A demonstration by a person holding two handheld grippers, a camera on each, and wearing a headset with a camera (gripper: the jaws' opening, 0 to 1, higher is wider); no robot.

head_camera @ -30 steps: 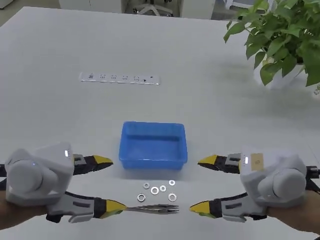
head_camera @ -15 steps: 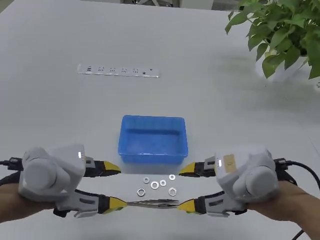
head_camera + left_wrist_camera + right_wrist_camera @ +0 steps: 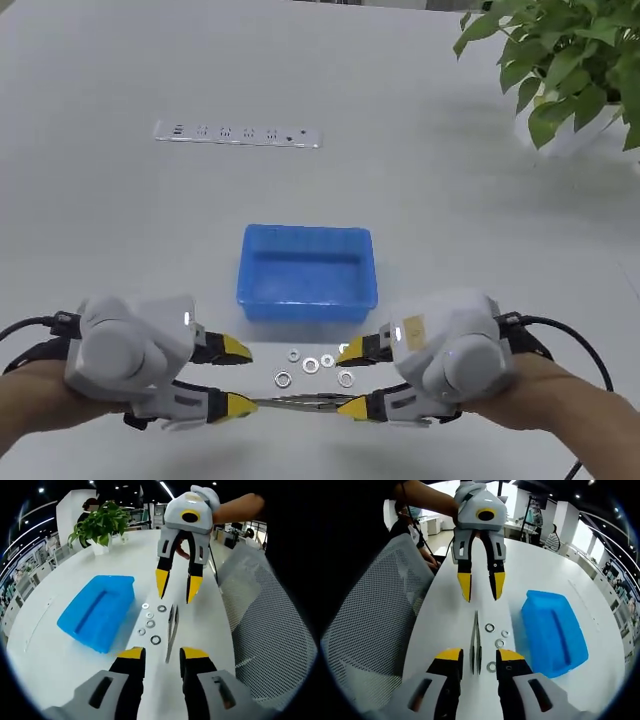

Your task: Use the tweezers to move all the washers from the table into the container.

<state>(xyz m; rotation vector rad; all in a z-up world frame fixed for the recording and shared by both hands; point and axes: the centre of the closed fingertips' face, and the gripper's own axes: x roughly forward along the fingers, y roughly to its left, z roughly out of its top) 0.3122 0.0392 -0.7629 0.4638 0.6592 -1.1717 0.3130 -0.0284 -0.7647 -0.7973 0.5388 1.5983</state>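
**2 open grippers bracket the tweezers**

My left gripper point(image 3: 247, 375) and right gripper point(image 3: 345, 380) face each other, jaws spread and holding nothing. The tweezers point(image 3: 300, 404) lie flat on the table point(image 3: 450, 200) between them, 1 gripper at each end, probably so I can pick them up cleanly. The washers point(image 3: 311, 364) sit just beyond, beside the blue container point(image 3: 306, 235), which looks empty.

The container point(image 3: 307, 272) is sitting at the centre of the frame on the worktop point(image 3: 450, 220). The washers point(image 3: 311, 365) are lying clustered just below it. The tweezers point(image 3: 297, 403) are lying below them at lower centre, between the left gripper point(image 3: 247, 376) and the right gripper point(image 3: 341, 379), whose jaws are pointing at each other. A power strip point(image 3: 237, 134) is lying at upper left, and a plant point(image 3: 560, 60) is standing at upper right.
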